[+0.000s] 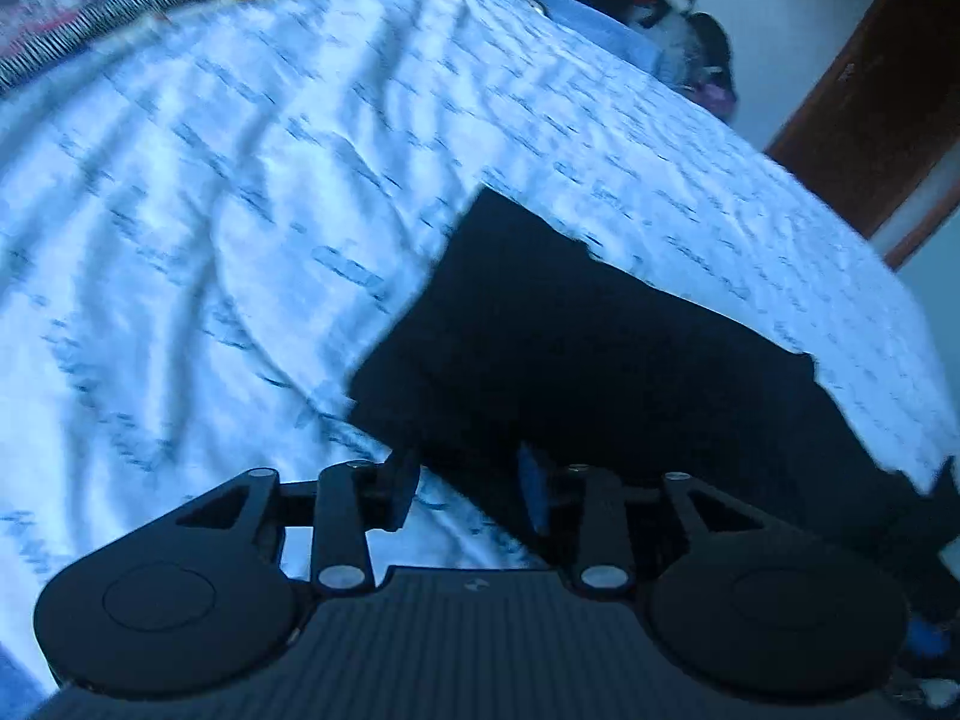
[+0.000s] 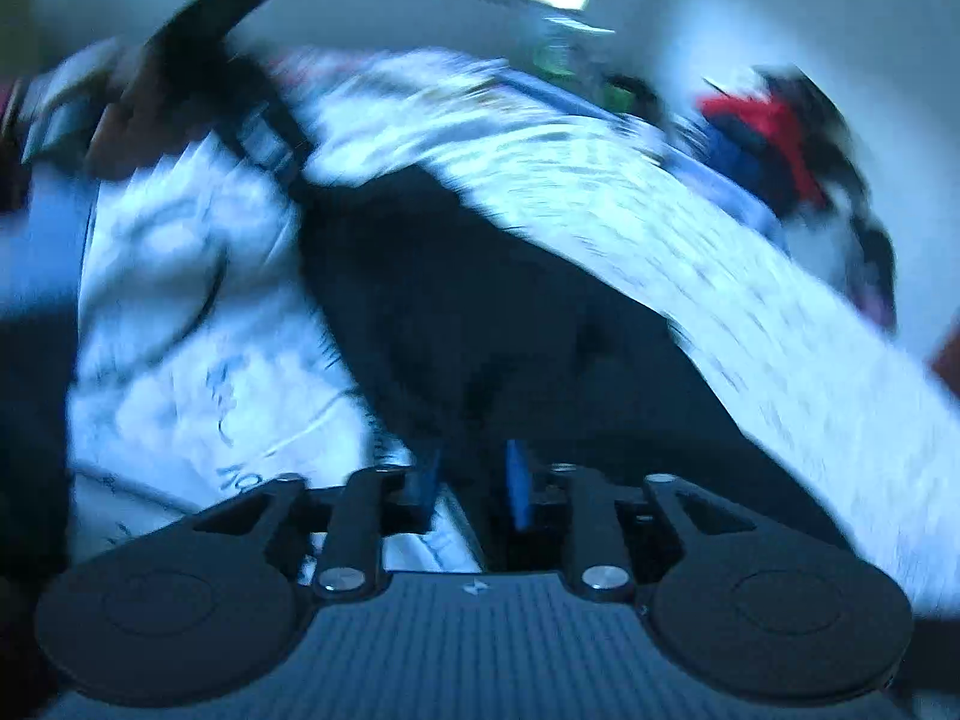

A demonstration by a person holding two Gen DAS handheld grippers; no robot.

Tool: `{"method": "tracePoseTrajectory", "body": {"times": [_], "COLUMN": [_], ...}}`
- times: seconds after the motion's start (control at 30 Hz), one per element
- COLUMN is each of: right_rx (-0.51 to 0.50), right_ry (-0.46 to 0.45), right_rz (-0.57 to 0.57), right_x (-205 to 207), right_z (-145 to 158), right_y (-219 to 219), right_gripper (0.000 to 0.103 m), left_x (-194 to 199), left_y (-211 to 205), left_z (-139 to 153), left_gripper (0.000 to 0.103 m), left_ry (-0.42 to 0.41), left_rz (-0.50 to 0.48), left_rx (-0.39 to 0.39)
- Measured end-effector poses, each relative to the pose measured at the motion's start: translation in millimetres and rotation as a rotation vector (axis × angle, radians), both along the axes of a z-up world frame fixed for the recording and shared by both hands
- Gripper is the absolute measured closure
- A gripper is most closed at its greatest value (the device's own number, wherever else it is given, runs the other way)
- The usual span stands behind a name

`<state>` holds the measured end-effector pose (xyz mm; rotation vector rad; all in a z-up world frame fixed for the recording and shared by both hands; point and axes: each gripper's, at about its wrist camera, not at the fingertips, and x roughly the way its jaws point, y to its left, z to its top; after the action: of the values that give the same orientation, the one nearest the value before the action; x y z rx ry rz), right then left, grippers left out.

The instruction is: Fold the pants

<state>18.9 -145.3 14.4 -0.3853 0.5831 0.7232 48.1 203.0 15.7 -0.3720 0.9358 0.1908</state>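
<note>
A: Where do we stand with the pants (image 1: 600, 372)?

B: They lie on the bed (image 1: 210, 210) as a dark, flat bundle, close to the bed's near edge and towards its right side. The patterned white sheet shows all around the far and left sides of them.

A: And our tools?

B: The left tool (image 1: 471, 489) has its jaws apart, with nothing pressed between the pads. It hangs just over the near left corner of the pants. The right tool (image 2: 474, 486) also stands apart, over the dark cloth at the near edge, and grips nothing as far as we can see. That view is badly smeared, so we take it with some caution.

A: How will the cloth handle?

B: We judge it soft and limp, light enough for one tool to lift a corner. It will sag and drag on the sheet instead of keeping its shape. The fabric looks fairly thick where it is doubled, so it should not slip easily from the pads.

A: Where do we take hold?

B: At the two near corners, pinching all the layers together, so that the fold stays aligned when we carry it over.
</note>
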Motion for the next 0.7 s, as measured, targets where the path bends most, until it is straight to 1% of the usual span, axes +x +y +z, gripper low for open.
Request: {"method": "tracePoseTrajectory", "body": {"times": [0.03, 0.07, 0.1, 0.13, 0.17, 0.2, 0.23, 0.27, 0.3, 0.33, 0.37, 0.4, 0.47, 0.5, 0.6, 0.7], "right_rx": [0.055, 0.099, 0.130, 0.150, 0.155, 0.150, 0.143, 0.144, 0.150, 0.159, 0.173, 0.197, 0.278, 0.314, 0.409, 0.496], "right_ry": [0.029, 0.054, 0.073, 0.087, 0.106, 0.146, 0.205, 0.268, 0.328, 0.339, 0.326, 0.321, 0.281, 0.253, 0.166, 0.134], "right_rz": [-0.059, -0.124, -0.192, -0.263, -0.335, -0.410, -0.482, -0.538, -0.562, -0.546, -0.529, -0.527, -0.571, -0.606, -0.758, -0.899], "right_x": [2, 4, 5, 6, 6, 7, 8, 7, 4, -4, -12, -18, -21, -19, -2, 26], "right_z": [4, 7, 8, 6, 1, -6, -14, -22, -29, -32, -29, -24, -13, -8, 4, 9], "right_y": [-19, -38, -56, -76, -94, -111, -126, -141, -152, -160, -165, -169, -183, -189, -216, -240], "right_gripper": [0.049, 0.039, 0.027, 0.026, 0.026, 0.026, 0.026, 0.026, 0.027, 0.027, 0.027, 0.026, 0.026, 0.026, 0.026, 0.026], "left_x": [-2, -4, -6, -7, -6, -3, 0, 4, 7, 10, 12, 14, 20, 23, 30, 36], "left_y": [-3, -8, -15, -25, -37, -48, -64, -82, -102, -123, -145, -166, -208, -226, -270, -289], "left_z": [6, 13, 20, 27, 33, 38, 42, 46, 48, 48, 48, 46, 38, 31, 8, -12], "left_gripper": [0.063, 0.063, 0.062, 0.062, 0.061, 0.058, 0.057, 0.053, 0.046, 0.044, 0.041, 0.040, 0.037, 0.037, 0.037, 0.038], "left_ry": [-0.007, -0.022, -0.042, -0.065, -0.087, -0.103, -0.118, -0.136, -0.155, -0.174, -0.186, -0.196, -0.208, -0.207, -0.169, -0.120], "left_rz": [0.011, 0.015, 0.009, -0.012, -0.056, -0.109, -0.181, -0.273, -0.367, -0.460, -0.550, -0.641, -0.820, -0.884, -0.988, -1.032], "left_rx": [0.031, 0.061, 0.084, 0.096, 0.093, 0.082, 0.066, 0.049, 0.039, 0.037, 0.040, 0.040, 0.025, 0.026, 0.056, 0.047]}}
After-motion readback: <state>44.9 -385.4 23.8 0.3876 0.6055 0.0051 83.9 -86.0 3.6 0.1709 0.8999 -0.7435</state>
